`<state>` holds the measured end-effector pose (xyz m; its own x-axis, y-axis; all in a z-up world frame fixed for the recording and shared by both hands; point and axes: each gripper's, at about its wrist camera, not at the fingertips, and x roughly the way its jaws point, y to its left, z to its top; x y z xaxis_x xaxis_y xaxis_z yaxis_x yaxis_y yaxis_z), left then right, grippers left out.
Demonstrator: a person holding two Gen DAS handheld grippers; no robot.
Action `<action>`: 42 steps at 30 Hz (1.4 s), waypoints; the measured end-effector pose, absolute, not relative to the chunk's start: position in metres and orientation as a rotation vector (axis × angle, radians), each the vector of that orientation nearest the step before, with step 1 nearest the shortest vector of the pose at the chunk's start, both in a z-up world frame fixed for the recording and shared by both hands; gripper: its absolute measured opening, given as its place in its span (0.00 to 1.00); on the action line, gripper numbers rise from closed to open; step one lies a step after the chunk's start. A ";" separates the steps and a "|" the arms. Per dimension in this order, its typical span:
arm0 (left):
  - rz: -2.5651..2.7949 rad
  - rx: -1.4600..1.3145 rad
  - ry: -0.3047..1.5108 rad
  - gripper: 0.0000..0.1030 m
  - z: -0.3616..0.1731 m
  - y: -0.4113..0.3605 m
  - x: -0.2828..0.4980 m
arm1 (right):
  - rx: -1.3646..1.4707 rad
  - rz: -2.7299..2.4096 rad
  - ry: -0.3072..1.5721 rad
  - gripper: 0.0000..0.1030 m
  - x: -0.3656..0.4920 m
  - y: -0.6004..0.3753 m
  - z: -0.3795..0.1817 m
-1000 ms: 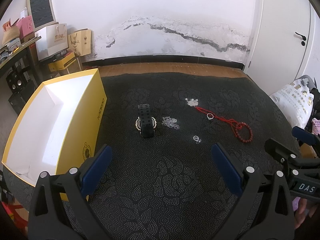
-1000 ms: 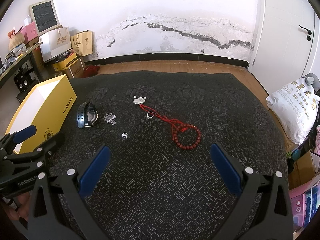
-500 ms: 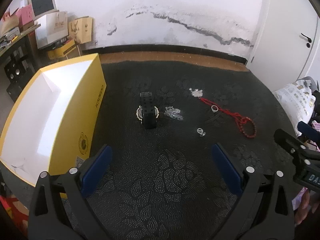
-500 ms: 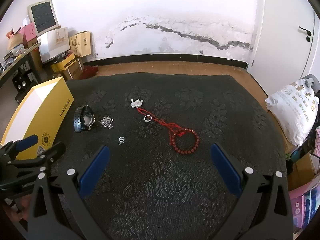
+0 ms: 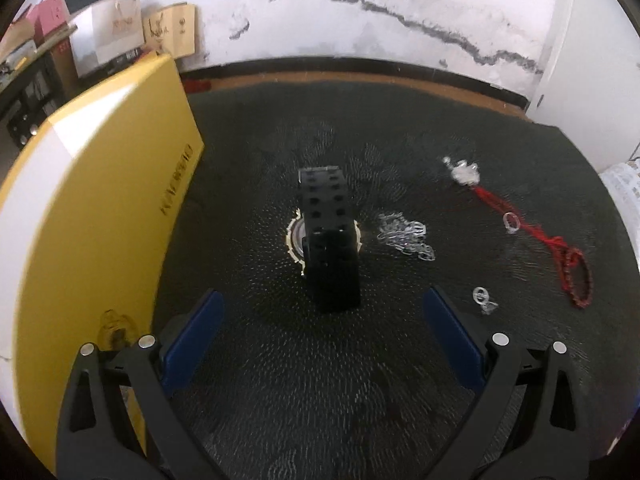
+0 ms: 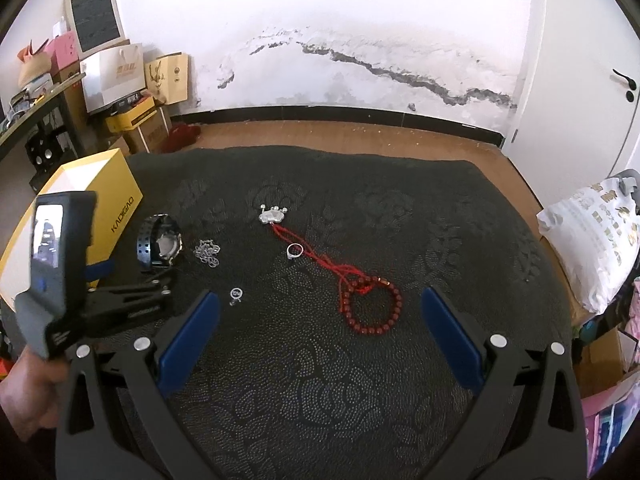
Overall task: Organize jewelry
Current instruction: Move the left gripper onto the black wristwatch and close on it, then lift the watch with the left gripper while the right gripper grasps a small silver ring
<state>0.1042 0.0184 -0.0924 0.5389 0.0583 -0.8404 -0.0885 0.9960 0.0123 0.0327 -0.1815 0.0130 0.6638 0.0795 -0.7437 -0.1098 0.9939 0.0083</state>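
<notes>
Since a second ago the left gripper [image 5: 320, 324] has closed in low on the watch [image 5: 329, 240], which now fills the middle of its view, while the right gripper [image 6: 318, 326] has hardly shifted. Both sets of fingers stand wide apart and hold nothing. Largest is the yellow box [image 5: 100, 216], just outside the left finger [image 5: 192, 344] of the left gripper, on the dark cloth [image 5: 320, 392]. The watch stands on edge just ahead of that gripper's gap, strap end toward it; it looks the heaviest and stiffest piece, and the strap is probably the best hold (the case face seems smooth and likely to slip). The bead bracelet [image 6: 374, 308] lies ahead of the right gripper's gap, its red cord [image 6: 316, 254] running away to a silver pendant [image 6: 273, 215]; limp, it would trail if lifted by one end, so pinching the beads looks safer. The chain [image 5: 406, 234], ahead of and inside the left gripper's right finger, is a loose, light heap. The ring [image 6: 295, 250] and a tiny charm [image 6: 236, 294] look hard and light, and so low to the cloth that a pinch must come right down.
</notes>
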 end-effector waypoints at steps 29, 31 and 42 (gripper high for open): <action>0.088 0.005 0.986 0.48 -0.108 0.014 0.134 | -0.029 0.056 0.885 0.94 0.060 -0.199 -0.012; 0.101 0.003 0.999 0.48 -0.106 0.016 0.131 | -0.019 0.057 0.889 0.94 0.061 -0.201 -0.013; 0.043 -0.001 0.925 0.48 -0.043 0.013 0.101 | -0.023 0.126 1.008 0.94 0.086 -0.205 -0.049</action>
